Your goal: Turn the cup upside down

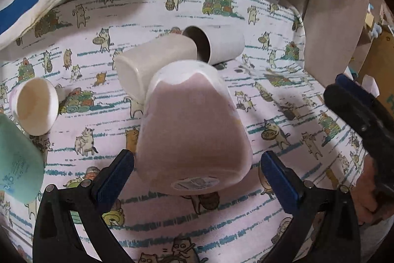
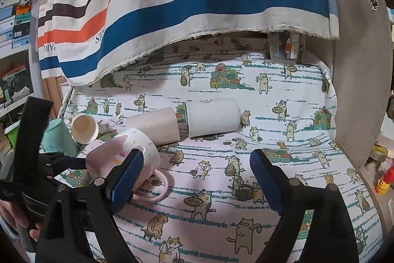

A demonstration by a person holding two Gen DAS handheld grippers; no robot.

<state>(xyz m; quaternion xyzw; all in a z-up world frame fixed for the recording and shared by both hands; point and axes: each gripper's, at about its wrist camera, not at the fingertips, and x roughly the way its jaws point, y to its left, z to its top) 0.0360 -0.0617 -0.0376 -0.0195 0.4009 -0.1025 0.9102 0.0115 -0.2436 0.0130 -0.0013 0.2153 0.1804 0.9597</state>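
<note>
A pink and white mug (image 1: pixel 194 130) with a handle (image 2: pixel 157 186) sits tilted on the cat-print cloth, its base towards the left wrist camera. My left gripper (image 1: pixel 197 174) is open, with one blue pad on each side of the mug's base and small gaps between. In the right wrist view the same mug (image 2: pixel 118 154) is at the left, partly behind my left fingertip pad. My right gripper (image 2: pixel 197 176) is open and empty above the cloth, to the right of the mug.
Two white cups lie on their sides behind the mug (image 1: pixel 157 58) (image 1: pixel 221 43). A small cup (image 1: pixel 37 107) lies at the left beside a mint-green cup (image 1: pixel 17 162). A striped cloth (image 2: pixel 197 4) hangs over the back. A board wall (image 2: pixel 357 65) stands at the right.
</note>
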